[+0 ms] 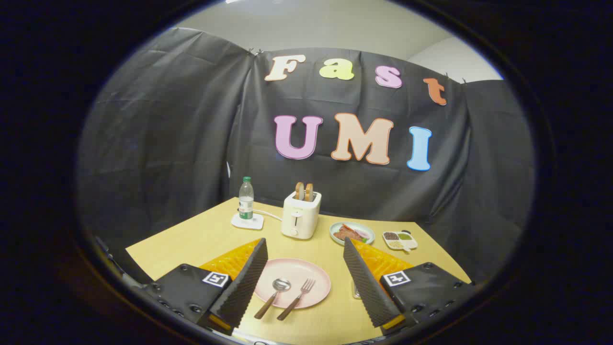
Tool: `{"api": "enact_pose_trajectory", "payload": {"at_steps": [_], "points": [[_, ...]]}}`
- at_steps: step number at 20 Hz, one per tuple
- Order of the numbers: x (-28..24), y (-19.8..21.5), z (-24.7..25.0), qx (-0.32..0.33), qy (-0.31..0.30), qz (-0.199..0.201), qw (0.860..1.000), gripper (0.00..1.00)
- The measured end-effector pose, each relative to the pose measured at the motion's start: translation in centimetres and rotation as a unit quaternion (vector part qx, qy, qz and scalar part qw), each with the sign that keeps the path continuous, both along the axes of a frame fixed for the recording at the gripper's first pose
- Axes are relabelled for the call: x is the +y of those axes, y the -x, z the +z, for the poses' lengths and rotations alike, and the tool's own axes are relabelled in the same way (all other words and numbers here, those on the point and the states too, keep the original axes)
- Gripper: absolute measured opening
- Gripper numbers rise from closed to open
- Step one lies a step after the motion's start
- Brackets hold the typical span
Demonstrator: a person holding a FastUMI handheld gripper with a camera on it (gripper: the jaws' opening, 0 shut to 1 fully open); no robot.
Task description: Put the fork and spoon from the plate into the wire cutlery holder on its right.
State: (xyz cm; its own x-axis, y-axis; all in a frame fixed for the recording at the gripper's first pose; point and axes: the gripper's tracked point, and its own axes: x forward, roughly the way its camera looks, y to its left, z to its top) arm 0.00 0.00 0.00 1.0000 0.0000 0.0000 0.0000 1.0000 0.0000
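A pink plate (311,273) lies on the wooden table between my two fingers. On it rest a spoon (274,293) on the left and a fork (297,298) on the right, both with brown wooden handles that stick out over the plate's near rim. My gripper (303,247) is open, its fingers wide apart on either side of the plate and above the table, with nothing between them but the plate below. Of the wire cutlery holder (355,290) only a sliver shows by the right finger, which hides the rest.
Beyond the plate stands a white toaster (300,215) with bread slices in it. A water bottle (246,199) stands on a white pad to its left. Right of the toaster are a plate of food (352,233) and a small divided dish (400,240).
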Motion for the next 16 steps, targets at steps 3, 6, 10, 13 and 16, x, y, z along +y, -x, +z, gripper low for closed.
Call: {"api": "enact_pose_trajectory", "payload": {"at_steps": [3,6,10,13,16], "points": [[0.00,-0.13,-0.21,0.002,0.002,0.002,1.000,1.00],[-0.11,-0.11,-0.39,0.003,0.005,0.004,1.000,1.00],[-0.28,-0.31,-0.52,0.005,0.008,0.004,1.000,1.00],[-0.38,-0.18,-0.59,0.007,0.010,0.005,1.000,1.00],[-0.36,-0.28,-0.76,0.009,0.010,0.006,1.000,1.00]]}}
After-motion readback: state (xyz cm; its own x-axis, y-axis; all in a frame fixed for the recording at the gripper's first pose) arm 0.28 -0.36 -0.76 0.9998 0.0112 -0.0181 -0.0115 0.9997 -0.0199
